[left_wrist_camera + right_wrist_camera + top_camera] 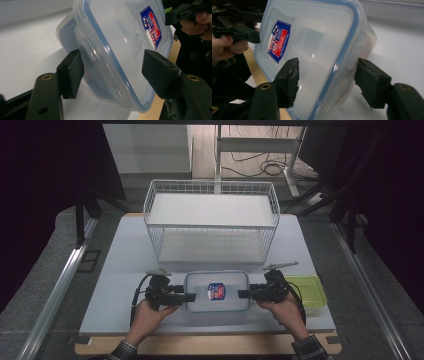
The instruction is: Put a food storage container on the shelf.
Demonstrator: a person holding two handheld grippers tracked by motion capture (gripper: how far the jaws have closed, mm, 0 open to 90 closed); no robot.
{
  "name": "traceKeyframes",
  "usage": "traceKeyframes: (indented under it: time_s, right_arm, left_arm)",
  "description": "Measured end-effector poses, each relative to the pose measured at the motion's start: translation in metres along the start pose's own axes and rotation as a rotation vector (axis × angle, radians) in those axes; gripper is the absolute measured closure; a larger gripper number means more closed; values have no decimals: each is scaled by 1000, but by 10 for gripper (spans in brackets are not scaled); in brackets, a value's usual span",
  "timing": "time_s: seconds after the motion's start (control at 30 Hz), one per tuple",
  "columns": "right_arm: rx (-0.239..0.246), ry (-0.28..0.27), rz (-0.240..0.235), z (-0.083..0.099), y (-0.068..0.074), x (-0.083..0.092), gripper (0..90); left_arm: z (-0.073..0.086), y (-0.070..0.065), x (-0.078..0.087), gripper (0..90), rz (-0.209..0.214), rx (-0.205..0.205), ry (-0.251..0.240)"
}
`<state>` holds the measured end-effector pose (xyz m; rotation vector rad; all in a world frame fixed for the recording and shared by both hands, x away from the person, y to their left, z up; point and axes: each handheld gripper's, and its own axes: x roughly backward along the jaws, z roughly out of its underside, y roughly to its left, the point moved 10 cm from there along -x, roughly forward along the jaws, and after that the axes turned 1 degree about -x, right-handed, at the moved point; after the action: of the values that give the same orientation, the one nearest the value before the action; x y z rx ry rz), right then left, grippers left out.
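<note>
- The jaws of the left gripper straddle the left short end of a clear plastic food container; in the left gripper view one pad sits over the lid and the other against the side wall by the lock flap, pinching that end.
- The jaws of the right gripper straddle the container's right short end; in the right gripper view one pad lies on the lid, the other at the side wall beside the flap, and they look clamped on it, though the contact of the wall-side pad is not quite clear.
- The container lies on the near middle of the pale tabletop, between the two grippers, its lid with the blue seal on top.
- A red, white and blue sticker sits near the middle of the lid.
- A green-lidded container rests on the tabletop just right of the right gripper, partly behind it.
- A white wire rack with two tiers stands at the far middle of the tabletop, well apart from the clear container.
- The person's hands come in from the near edge, with plaid sleeves at the wrists.
</note>
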<state>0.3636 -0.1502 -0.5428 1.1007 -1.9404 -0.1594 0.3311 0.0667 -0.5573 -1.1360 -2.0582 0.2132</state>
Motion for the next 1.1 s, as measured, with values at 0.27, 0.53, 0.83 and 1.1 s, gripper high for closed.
traceKeyframes:
  time_s: [0.27,0.53,0.83,1.1]
  right_arm:
    - [7,21,-25,5,2,3,413]
    - [-17,-20,-23,8,6,9,465]
    - [-61,-54,-41,7,6,10,501]
    - [-7,-79,1,3,14,6,526]
  left_arm:
    - [4,-5,3,382,-9,10,-20]
    - [5,-7,8,460,9,49,-59]
    - [1,-1,9,483,42,109,-96]
    - [-5,6,16,488,21,117,-117]
